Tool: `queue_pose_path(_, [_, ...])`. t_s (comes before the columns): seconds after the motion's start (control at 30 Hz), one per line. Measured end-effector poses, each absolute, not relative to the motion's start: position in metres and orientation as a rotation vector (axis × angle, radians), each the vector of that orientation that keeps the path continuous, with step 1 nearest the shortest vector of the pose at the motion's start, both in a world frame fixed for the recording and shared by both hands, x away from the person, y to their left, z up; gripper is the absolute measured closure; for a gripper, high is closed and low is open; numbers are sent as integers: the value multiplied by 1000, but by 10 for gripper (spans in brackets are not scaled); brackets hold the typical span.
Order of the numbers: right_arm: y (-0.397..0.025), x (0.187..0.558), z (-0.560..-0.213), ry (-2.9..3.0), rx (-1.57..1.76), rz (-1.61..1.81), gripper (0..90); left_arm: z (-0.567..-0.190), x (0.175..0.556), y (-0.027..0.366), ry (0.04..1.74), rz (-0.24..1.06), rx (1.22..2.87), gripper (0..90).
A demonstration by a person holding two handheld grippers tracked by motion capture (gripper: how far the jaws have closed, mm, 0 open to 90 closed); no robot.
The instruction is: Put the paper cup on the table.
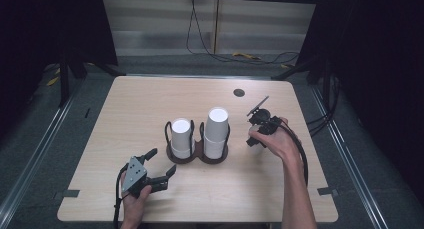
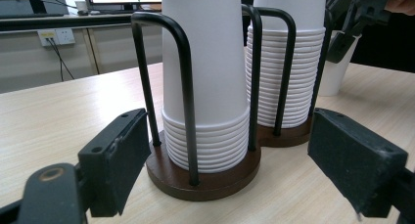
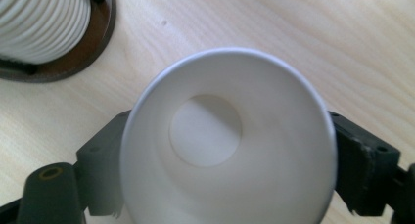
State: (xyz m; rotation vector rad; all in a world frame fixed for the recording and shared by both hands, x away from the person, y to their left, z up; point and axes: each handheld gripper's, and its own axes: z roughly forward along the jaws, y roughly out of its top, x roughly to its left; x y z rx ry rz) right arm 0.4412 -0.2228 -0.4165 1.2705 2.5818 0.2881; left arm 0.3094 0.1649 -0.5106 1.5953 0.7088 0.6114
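A dark wooden two-slot cup holder [image 1: 197, 158] with black wire loops stands at the table's middle. It holds a shorter stack of white paper cups [image 1: 181, 136] on the left and a taller stack [image 1: 216, 129] on the right. My left gripper [image 1: 162, 161] is open just in front-left of the holder; in its own view the jaws frame the near stack [image 2: 205, 62] and the base [image 2: 195, 180]. My right gripper [image 1: 256, 135] is shut on a single white cup [image 3: 230, 136], mouth up, standing on the table right of the holder. That single cup [image 2: 337, 72] also appears behind the far stack.
A small black round grommet [image 1: 239, 92] sits in the table's far right part. Bare wood table [image 1: 140, 104] lies all around the holder. Cables run over the floor behind the table. The holder's base edge [image 3: 100, 43] is close on the right gripper's left.
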Motion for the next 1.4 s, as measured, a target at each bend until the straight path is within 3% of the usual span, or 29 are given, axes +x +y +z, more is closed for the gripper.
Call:
queue_pose_path(0.5, [-228, 431, -402, 2425, 1268, 532, 158, -510, 310, 166, 716, 618, 1598, 156])
queue_pose_path(1.4, [-217, 377, -390, 1959, 1227, 1028, 155, -511, 310, 166, 725, 613, 1583, 157])
